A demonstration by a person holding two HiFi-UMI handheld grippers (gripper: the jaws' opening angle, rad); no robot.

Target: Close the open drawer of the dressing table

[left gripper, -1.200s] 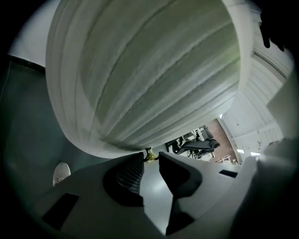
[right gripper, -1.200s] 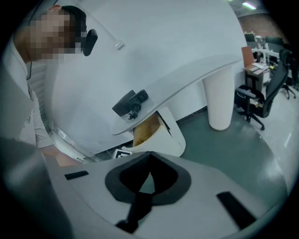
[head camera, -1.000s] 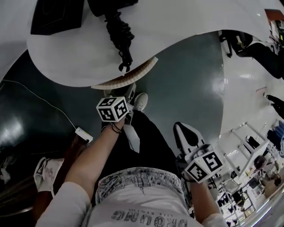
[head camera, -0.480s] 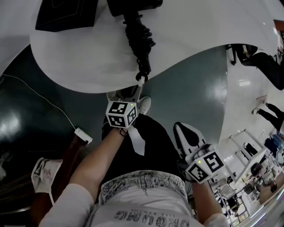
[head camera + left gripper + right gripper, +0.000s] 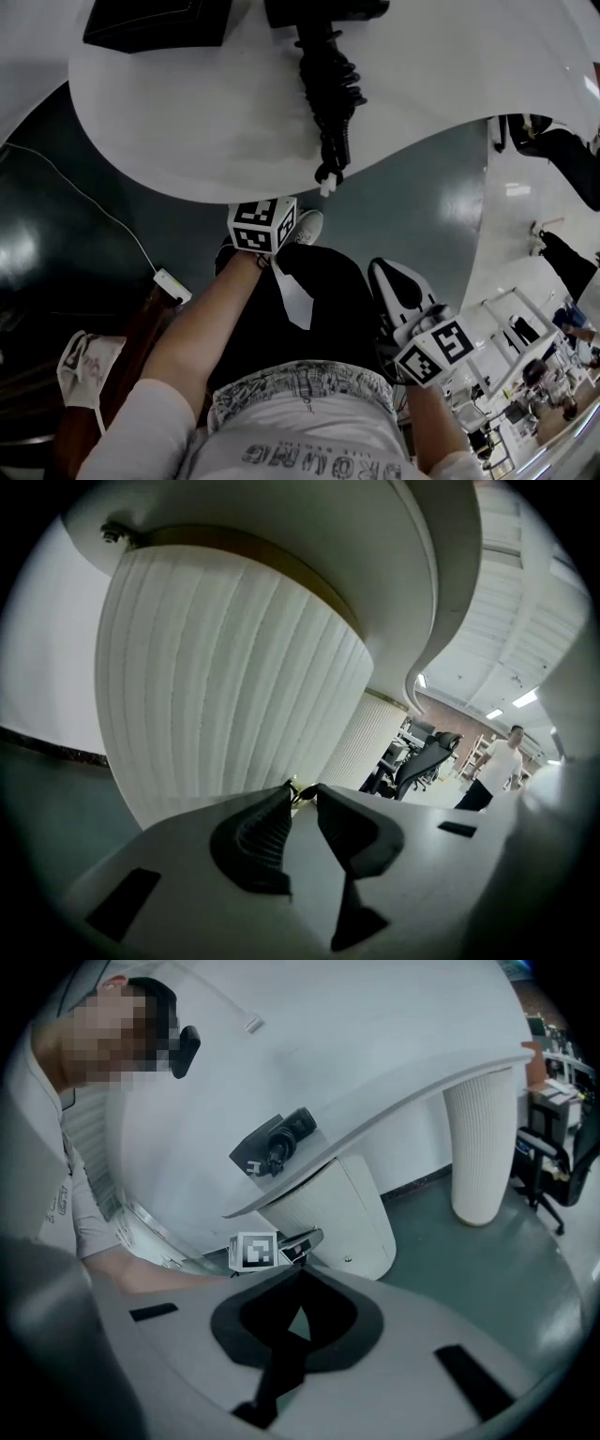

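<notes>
Left gripper (image 5: pixel 302 789) beneath tabletop (image 5: pixel 187 122) — dark floor (image 5: pixel 412 206).

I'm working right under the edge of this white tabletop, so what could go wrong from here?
The black ribbed cable reaches the edge of the white curved tabletop, right above the left tongs; lifting them could snag it and drag whatever it is attached to. Those tongs also sit very near the ribbed white cabinet front, tucked beneath the overhang, so a careless push may scrape the front or knock the rim.
</notes>
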